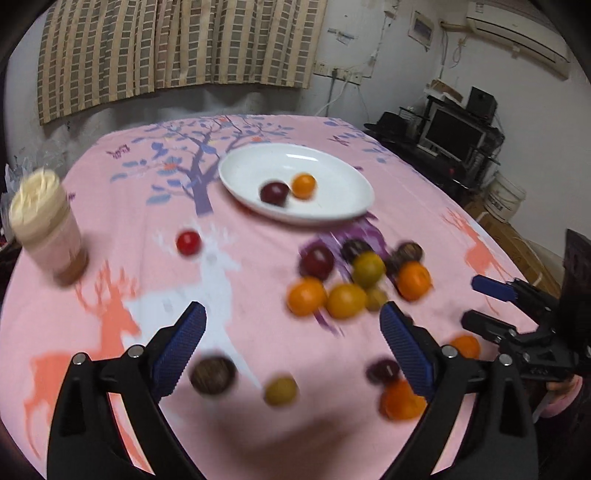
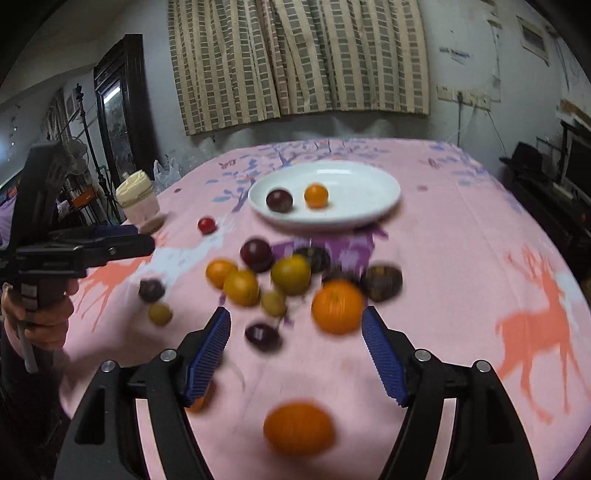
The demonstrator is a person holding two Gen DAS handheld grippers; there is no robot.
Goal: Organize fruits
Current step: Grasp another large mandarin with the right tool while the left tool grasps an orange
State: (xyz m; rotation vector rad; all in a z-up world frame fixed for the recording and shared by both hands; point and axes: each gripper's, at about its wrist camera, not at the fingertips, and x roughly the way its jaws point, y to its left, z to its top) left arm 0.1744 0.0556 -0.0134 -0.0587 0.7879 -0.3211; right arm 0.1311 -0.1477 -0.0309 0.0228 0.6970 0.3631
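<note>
Both grippers, left gripper (image 1: 291, 325) and right gripper (image 2: 295, 328), gape wide, empty; crowded round orange citrus fruit (image 2: 337, 305) could roll off the pink worktop (image 2: 461, 258) if nudged.

I can read no text, label, brand or number in either view. The framed notice (image 1: 421, 27) high on the wall at upper right of my left view is too small and blurred, and the white bucket (image 1: 504, 195) at right shows only an illegible dark mark.
</note>
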